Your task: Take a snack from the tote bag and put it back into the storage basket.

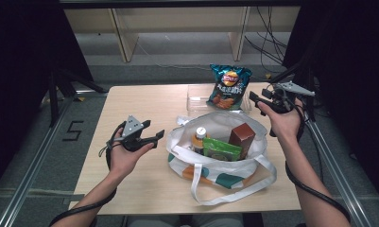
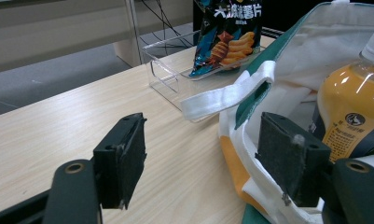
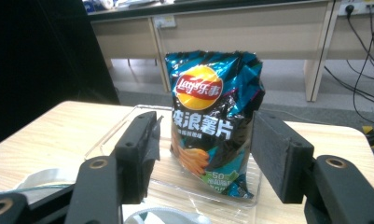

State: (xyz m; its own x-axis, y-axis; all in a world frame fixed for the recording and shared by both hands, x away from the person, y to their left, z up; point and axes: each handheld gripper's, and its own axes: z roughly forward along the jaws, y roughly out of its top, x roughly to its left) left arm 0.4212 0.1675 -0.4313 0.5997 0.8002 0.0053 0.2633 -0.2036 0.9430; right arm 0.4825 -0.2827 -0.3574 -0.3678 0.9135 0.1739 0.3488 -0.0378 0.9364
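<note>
A teal bag of crisps (image 1: 229, 87) (image 3: 213, 121) (image 2: 227, 35) stands upright in a clear plastic tray (image 1: 196, 99) (image 3: 128, 123) (image 2: 162, 70) at the table's far side. My right gripper (image 1: 255, 100) (image 3: 203, 147) hovers just right of the bag, open, its jaws pointing at the bag without touching it. A white tote bag (image 1: 220, 163) (image 2: 287, 79) lies open mid-table, holding an orange drink bottle (image 1: 200, 138) (image 2: 350, 112), a green packet (image 1: 221, 149) and a brown carton (image 1: 241, 137). My left gripper (image 1: 154, 132) (image 2: 201, 158) is open, close to the tote's left rim.
The wooden table (image 1: 140, 109) has bare room at the left and far left. A tote strap (image 1: 206, 196) loops toward the front edge. Shelf legs (image 1: 123, 40) and cables (image 1: 267, 47) lie on the floor beyond the table.
</note>
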